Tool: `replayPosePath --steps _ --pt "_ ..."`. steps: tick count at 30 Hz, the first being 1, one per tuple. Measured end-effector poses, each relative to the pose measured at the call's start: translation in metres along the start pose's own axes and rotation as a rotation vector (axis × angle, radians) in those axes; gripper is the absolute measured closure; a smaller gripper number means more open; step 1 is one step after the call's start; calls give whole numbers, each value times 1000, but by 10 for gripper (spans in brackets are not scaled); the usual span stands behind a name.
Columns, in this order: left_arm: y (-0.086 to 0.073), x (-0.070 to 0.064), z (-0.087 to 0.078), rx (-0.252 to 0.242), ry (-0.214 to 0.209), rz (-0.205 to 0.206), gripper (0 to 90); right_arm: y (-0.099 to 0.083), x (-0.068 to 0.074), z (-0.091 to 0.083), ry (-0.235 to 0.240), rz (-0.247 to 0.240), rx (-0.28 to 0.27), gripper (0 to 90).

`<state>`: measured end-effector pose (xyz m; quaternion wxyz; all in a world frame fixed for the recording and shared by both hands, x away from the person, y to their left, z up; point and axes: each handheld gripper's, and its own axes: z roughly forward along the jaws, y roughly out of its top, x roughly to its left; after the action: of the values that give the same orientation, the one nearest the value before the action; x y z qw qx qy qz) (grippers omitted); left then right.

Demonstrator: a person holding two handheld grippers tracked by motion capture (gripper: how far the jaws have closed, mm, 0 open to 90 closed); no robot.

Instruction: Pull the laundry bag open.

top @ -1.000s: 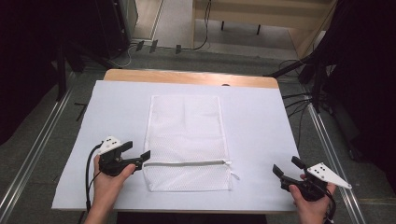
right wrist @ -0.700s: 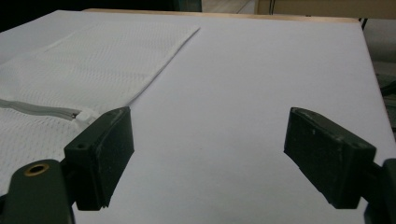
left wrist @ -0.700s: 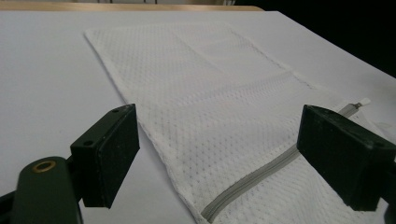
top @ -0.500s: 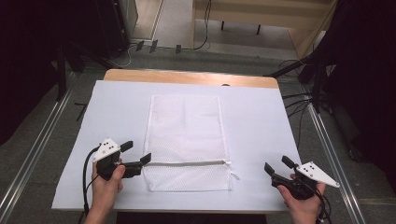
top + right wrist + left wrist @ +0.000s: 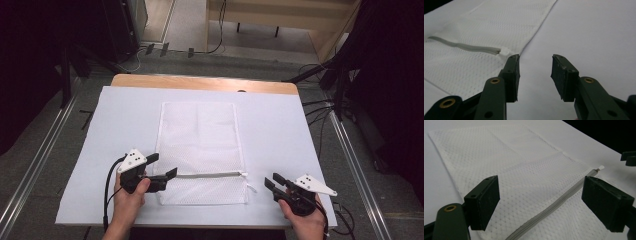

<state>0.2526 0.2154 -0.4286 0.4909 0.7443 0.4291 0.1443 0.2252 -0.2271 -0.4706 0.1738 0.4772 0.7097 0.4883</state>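
On the worktop, the mesh laundry bag lies zipped, ungrasped; left claw and right claw gape beside it.

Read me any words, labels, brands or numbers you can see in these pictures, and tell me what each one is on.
None: nothing readable on the white mesh bag, its grey zipper, the white table cover, the left claw or the right claw.
The grey plate on the left claw bears small dark dots, not text.
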Motion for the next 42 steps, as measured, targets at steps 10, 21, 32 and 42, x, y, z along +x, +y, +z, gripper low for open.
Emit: replayPosePath --steps 10,21,32,42 --pt "-2 -10 11 29 -31 15 155 -4 8 20 139 100 116 599" --pt "-2 -25 26 54 -66 2 165 -4 32 49 91 60 172 515" --pt "16 -68 68 139 -76 38 232 -8 57 53 -16 7 168 604" --pt "34 -101 112 209 -103 77 254 -11 63 52 -128 8 156 874"
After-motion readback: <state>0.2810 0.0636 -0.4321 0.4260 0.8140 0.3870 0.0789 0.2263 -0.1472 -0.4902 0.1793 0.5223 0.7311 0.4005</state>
